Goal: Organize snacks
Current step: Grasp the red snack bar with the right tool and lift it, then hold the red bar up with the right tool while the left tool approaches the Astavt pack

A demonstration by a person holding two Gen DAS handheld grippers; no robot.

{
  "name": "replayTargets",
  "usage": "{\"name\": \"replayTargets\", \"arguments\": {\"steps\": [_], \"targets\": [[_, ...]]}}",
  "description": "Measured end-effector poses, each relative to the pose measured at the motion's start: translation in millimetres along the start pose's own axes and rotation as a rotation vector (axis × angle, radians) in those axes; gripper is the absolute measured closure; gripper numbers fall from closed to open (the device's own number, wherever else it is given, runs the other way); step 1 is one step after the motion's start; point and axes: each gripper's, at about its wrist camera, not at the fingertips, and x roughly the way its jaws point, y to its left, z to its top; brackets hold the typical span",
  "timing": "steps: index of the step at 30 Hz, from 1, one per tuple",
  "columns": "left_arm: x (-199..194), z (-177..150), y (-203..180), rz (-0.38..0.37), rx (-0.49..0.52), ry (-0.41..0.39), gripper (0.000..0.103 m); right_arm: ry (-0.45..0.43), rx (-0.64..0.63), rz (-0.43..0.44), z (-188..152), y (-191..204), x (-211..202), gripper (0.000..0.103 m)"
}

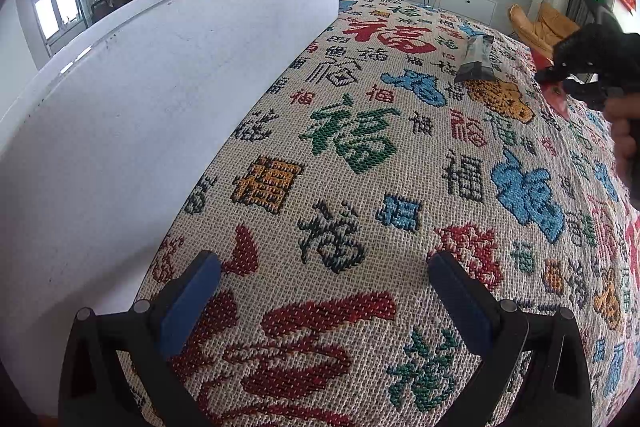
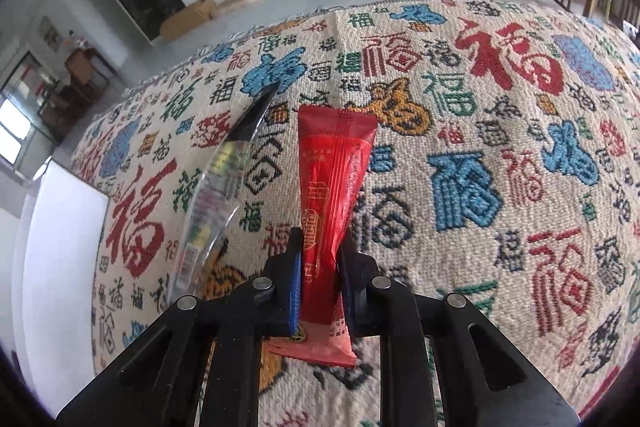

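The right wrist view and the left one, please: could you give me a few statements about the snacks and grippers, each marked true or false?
1. The right gripper is shut on a red snack packet. True.
2. The left gripper holds a packet. False: it is open with only the patterned cloth between its fingers.
3. A clear and black packet lies left of the red one. True.
4. The cloth is plain white. False: it is covered in coloured characters.
5. A white box stands at the cloth's left. True.

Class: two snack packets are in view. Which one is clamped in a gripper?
The red snack packet, pinched by the right gripper. The clear, black-ended packet lies loose on the patterned cloth.
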Motion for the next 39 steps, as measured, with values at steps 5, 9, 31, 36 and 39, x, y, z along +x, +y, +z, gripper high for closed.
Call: {"name": "replayTargets", "arguments": {"steps": [5,9,31,36,39], "targets": [[0,0,0,0.000,0.000,0.000,0.000,0.076,-0.069,0.089,-33,-33,-50,0.086],[0,0,0,-0.001,0.001,0.000,0.000,0.122,-0.168,0.068,-72,-57,-88,0.086],[1,0,1,-0.001,0.000,0.000,0.000,-0.098,-0.429,-0.059,-182,-77,-101,0.028],[0,0,1,-0.001,0.000,-0.001,0.000,-0.098,-0.426,-0.061,-184,-78,-101,0.026],[1,1,1,-0.001,0.000,-0.001,0.000,-0.098,-0.426,-0.060,-183,-79,-101,0.026]]}}
